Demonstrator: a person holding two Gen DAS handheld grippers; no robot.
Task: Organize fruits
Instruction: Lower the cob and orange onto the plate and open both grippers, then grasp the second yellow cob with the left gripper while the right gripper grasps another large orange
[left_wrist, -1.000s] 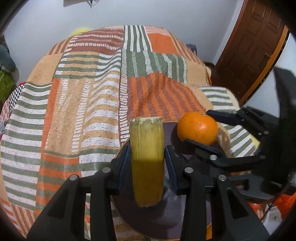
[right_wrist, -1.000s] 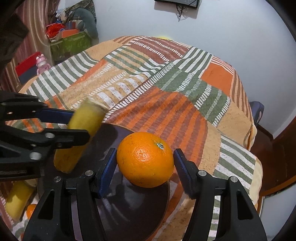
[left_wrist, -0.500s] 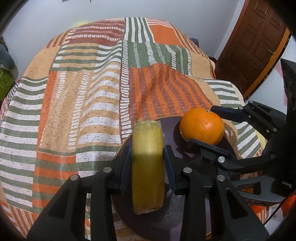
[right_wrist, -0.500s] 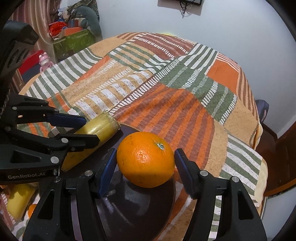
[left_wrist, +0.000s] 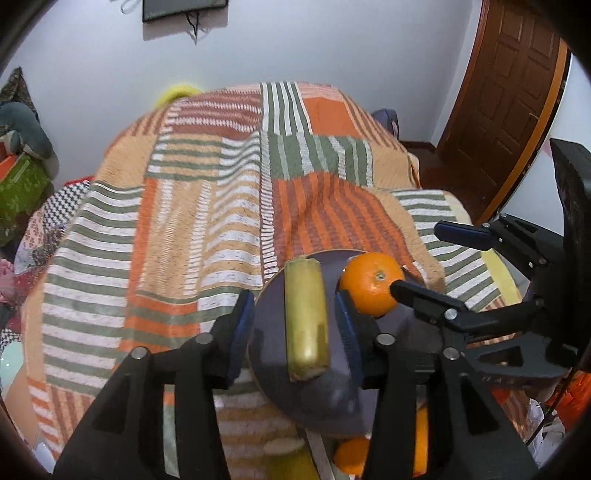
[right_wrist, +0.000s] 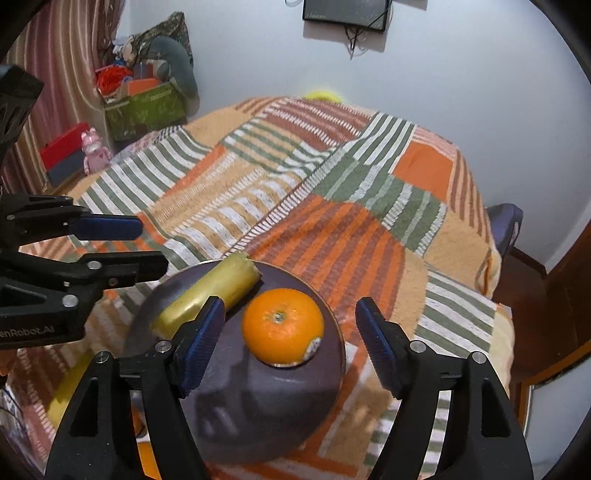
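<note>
Round dark plate (left_wrist: 273, 373) lying on a striped patchwork blanket (left_wrist: 184, 229) over the bed, at the bed's near edge. On the plate, side by side and just apart: a yellow cut cylinder, perhaps a piece of banana or sugarcane (left_wrist: 306, 317), lying flat on the left half, and an orange (left_wrist: 371, 282), stem up, with a sticker low on its side, on the right half.

Left gripper (left_wrist: 293, 332) above the yellow piece, jaws parted and just now opened further, blue pads clear of the piece on both sides; nothing held. Right gripper (right_wrist: 290, 341) around the orange, jaws likewise just opened wider, a clear gap between each pad and the fruit; orange released and resting on the plate.

Below the plate's near rim, partly hidden: another orange (left_wrist: 351, 456) and another yellow piece (left_wrist: 288, 459), both blurred.

Beyond the bed: pale wall with a dark screen (right_wrist: 345, 14) mounted high, brown wooden door (left_wrist: 509, 96) at right, green box (right_wrist: 146, 109) heaped with clutter at left, a small pink toy (right_wrist: 95, 149) beside it.
</note>
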